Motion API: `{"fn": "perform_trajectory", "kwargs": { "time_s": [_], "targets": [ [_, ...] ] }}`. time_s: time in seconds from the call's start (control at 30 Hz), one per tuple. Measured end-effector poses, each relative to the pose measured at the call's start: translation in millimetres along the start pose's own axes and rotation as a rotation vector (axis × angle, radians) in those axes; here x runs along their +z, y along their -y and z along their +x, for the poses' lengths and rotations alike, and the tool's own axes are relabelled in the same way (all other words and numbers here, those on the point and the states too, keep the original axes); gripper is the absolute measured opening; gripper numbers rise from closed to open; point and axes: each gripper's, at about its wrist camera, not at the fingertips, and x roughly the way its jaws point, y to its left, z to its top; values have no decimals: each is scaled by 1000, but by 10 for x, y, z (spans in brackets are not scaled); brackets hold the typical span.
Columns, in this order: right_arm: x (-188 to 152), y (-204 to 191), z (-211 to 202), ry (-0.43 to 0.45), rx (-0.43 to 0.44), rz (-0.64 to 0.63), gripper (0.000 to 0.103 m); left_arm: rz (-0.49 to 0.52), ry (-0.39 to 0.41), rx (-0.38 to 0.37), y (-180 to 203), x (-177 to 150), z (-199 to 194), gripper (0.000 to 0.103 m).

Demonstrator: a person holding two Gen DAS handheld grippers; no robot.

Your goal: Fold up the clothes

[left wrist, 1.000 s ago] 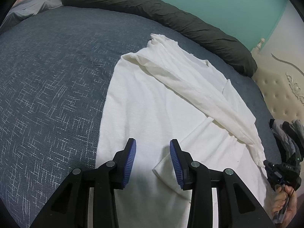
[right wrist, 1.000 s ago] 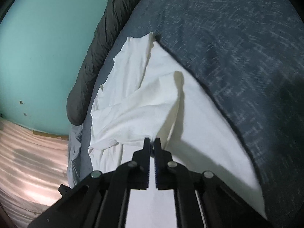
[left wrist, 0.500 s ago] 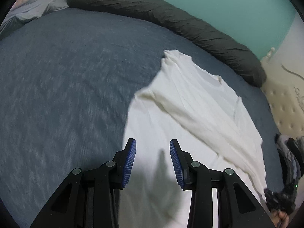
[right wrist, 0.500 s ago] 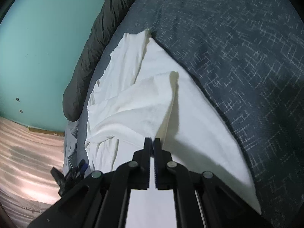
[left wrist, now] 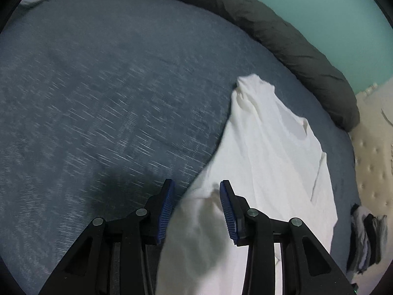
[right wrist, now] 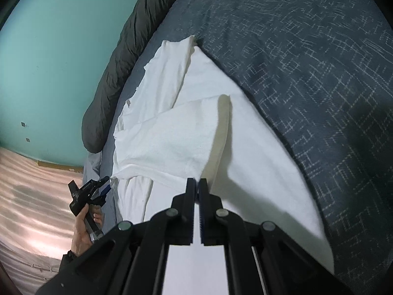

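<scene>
Two hand-held grippers work over one white garment on a bed. On the right hand-held gripper [right wrist: 197,180], the two fingers stand pressed together, pinching a folded edge of the white shirt [right wrist: 186,132], and a flap of cloth rises from the pinch and throws a shadow on the layer beneath. On the left hand-held gripper [left wrist: 197,198], the blue-padded fingers [left wrist: 167,204] stand wide apart with nothing between them; they hover above the near edge of the shirt [left wrist: 270,162], one finger over the bedspread and the other over the cloth. In the right wrist view the left hand-held gripper [right wrist: 102,188] also shows small at the far side of the shirt, held in a hand [right wrist: 82,231] beyond the bed's edge. The shirt lies spread across the dark blue patterned bedspread [left wrist: 98,98], its far tip bunched into a small peak. A long dark grey bolster [left wrist: 282,39] runs along the far side of the bed against a teal wall [right wrist: 61,49]. A small pile of dark and grey clothes [left wrist: 366,241] sits near the cream tufted headboard [left wrist: 373,152].
</scene>
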Motion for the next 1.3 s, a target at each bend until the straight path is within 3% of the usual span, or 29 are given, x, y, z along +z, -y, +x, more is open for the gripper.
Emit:
{"fn": "perform_trajectory", "kwargs": {
  "time_s": [0.03,0.07,0.1,0.43,0.63,0.77,0.97,1.07,1.17,1.23,1.3],
  "targets": [
    [-2,5,3,-1,1,3,2,2,-7,-5,-3,-3,24,29],
    [-9,-1,6,-2,-3,-1,2,1,-13,-11,-11,-4,46,13],
    [-19,-16,6,-4,-5,-8,2,-11,-19,-19,-33,-1,64,8],
    [-84,-50,-30,-16,-20,-41,2,-40,0,-76,-200,50,-83,7],
    [-174,-3,31,-58,-68,-45,2,-60,-40,-65,-245,-6,40,7],
    [-166,9,-6,-59,-52,-30,2,-50,-34,-71,-215,-11,-8,8],
    [-89,78,-88,-26,-11,38,6,-53,-23,-57,-178,-4,-60,31],
    [-53,92,-92,-15,11,54,6,-42,-39,-56,-143,-46,-25,33],
    [-2,104,-85,2,14,60,7,-22,-51,-49,-119,-35,60,29],
    [36,113,-81,15,11,62,7,-8,-56,-44,-108,-11,124,9],
    [75,122,-78,29,8,65,7,5,-60,-40,-98,11,182,8]
  ]
}}
